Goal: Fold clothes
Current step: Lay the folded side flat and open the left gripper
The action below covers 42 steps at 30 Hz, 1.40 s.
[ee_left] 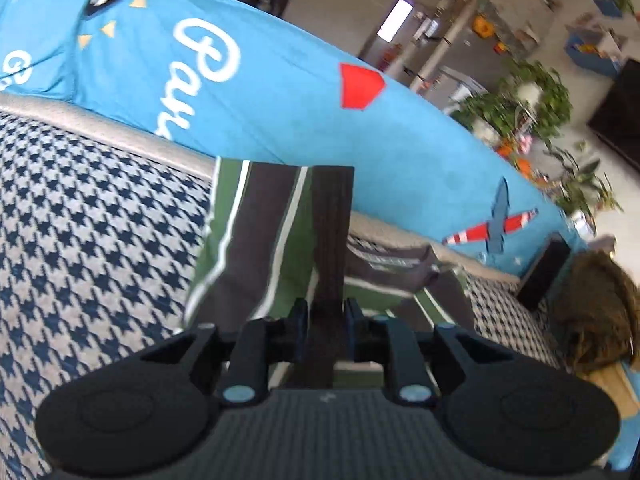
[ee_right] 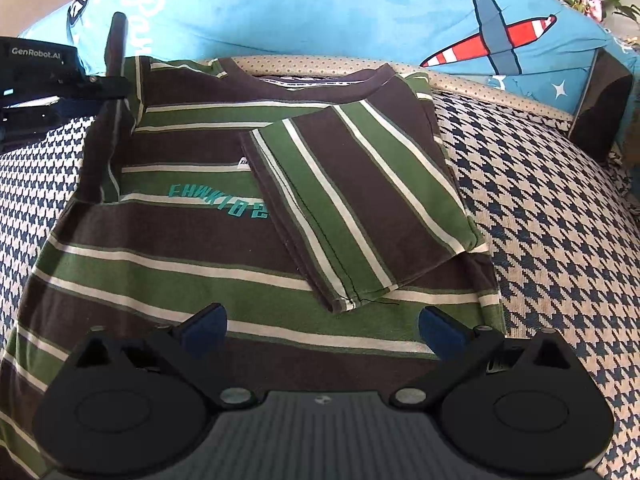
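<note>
On the houndstooth sofa (ee_right: pixel 560 216): striped tee (ee_right: pixel 200 248) mid-fold, one sleeve already laid across its chest.
L gripper (ee_left: pixel 327 320) clenched on the other sleeve's fabric, lifted; R gripper (ee_right: pixel 322 330) hangs released above the hem. Next, prob.: carry that sleeve inward w/o dragging the body.

bare houndstooth cover (ee_right: pixel 540 208) right of shirt (ee_right: pixel 240 280), blue cushion (ee_right: pixel 340 12) behind

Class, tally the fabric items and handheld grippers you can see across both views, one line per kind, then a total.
Striped shirt: 1
Blue printed cushions: 1, maybe more; the seams are unclear
Houndstooth cover: 1
Grippers: 2, left gripper and right gripper
Total: 5
</note>
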Available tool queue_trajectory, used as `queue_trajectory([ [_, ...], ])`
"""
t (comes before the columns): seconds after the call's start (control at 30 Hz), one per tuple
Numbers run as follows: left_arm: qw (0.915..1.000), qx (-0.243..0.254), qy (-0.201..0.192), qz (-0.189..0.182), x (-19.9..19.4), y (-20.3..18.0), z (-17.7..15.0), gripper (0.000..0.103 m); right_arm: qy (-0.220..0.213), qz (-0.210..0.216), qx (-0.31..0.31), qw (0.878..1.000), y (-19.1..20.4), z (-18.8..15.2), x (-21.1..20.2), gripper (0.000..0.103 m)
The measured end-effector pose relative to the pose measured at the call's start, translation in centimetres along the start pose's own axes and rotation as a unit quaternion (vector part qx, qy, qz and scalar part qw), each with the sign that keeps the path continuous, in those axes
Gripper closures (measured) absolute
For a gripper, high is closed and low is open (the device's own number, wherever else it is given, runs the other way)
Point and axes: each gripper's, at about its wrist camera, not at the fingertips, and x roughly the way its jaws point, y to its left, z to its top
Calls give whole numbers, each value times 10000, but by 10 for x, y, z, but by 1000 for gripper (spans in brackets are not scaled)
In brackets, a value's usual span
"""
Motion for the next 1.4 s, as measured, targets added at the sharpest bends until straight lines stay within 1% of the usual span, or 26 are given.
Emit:
queue_trajectory([
  [0.07,9997,243,79,6,1,-10,-8,75,-5,-28,37,10000,-2,0,0,0],
  [0.1,9996,267,56,8,-1,-12,-12,71,-6,-36,55,10000,-2,1,0,0],
  [0.2,10000,76,-54,2,-6,-5,-10,64,-1,-16,91,10000,-3,0,-1,0],
  [0.33,9993,-213,-126,266,-4,13,-2,60,-5,3,61,10000,-2,0,0,0],
  [0.47,9972,-496,-26,560,2,30,-2,59,0,10,67,10000,-3,0,1,0],
  [0.53,9963,-527,16,685,4,33,-2,57,-10,5,74,10000,-4,0,1,0],
  [0.6,9956,-500,32,798,5,35,-3,50,-26,14,81,10000,-4,0,1,0],
  [0.67,9951,-463,49,877,6,35,-4,47,-55,42,86,9999,-4,0,1,0],
  [0.77,9944,-443,97,952,8,36,-5,46,-123,92,99,9998,-4,0,0,0],
  [0.9,9933,-444,119,1059,7,41,-5,44,-357,283,215,9987,-10,2,-7,0],
  [1.03,9916,-310,112,1252,4,45,-4,38,-663,514,485,9953,-20,5,-15,0],
  [1.2,9895,-131,272,1413,2,49,-9,36,-677,509,779,9934,-32,8,-12,1],
  [1.3,9858,47,406,1631,2,50,-14,31,-656,461,845,9932,-38,9,-9,1],
  [1.4,9795,248,592,1909,5,50,-20,30,-674,396,870,9931,-44,9,-8,1],
])
